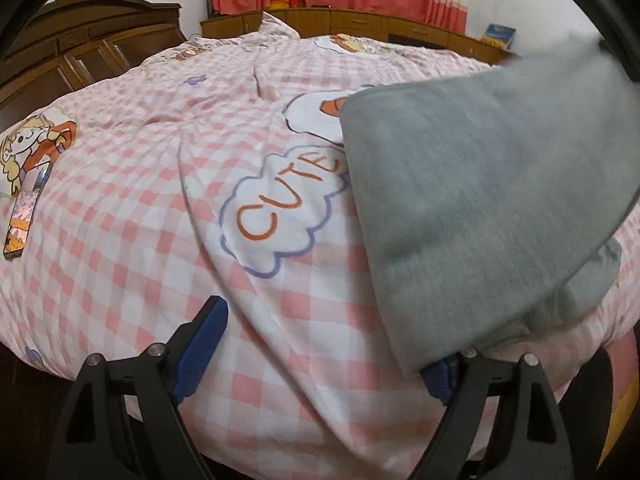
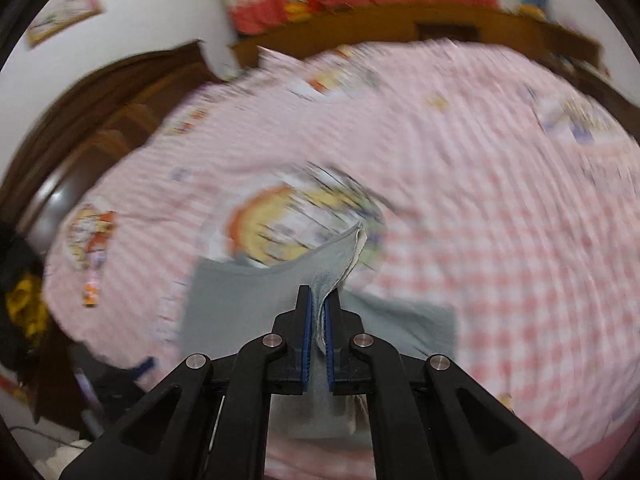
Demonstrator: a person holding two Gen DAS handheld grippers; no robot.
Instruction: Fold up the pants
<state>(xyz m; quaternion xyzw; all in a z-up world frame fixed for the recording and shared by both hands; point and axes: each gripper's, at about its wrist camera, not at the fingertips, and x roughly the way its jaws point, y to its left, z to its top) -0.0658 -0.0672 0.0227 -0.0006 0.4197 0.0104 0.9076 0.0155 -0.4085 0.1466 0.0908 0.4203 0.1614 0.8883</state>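
Observation:
Grey pants (image 1: 480, 184) lie on the right side of a pink checked bedspread (image 1: 140, 220), with one part lifted and draping down from the upper right. My left gripper (image 1: 320, 344) stands open low over the bedspread; its right finger is partly under the pants' lower corner, its left finger over bare cloth. In the right wrist view my right gripper (image 2: 319, 308) is shut on a corner of the grey pants (image 2: 248, 296), which hangs up and away from the bed. That view is blurred by motion.
A phone (image 1: 24, 216) lies on the bedspread at the left. A dark wooden headboard (image 1: 80, 44) stands at the far left, a wooden cabinet (image 1: 360, 20) with curtains above it at the back. The bed's near edge runs just below both grippers.

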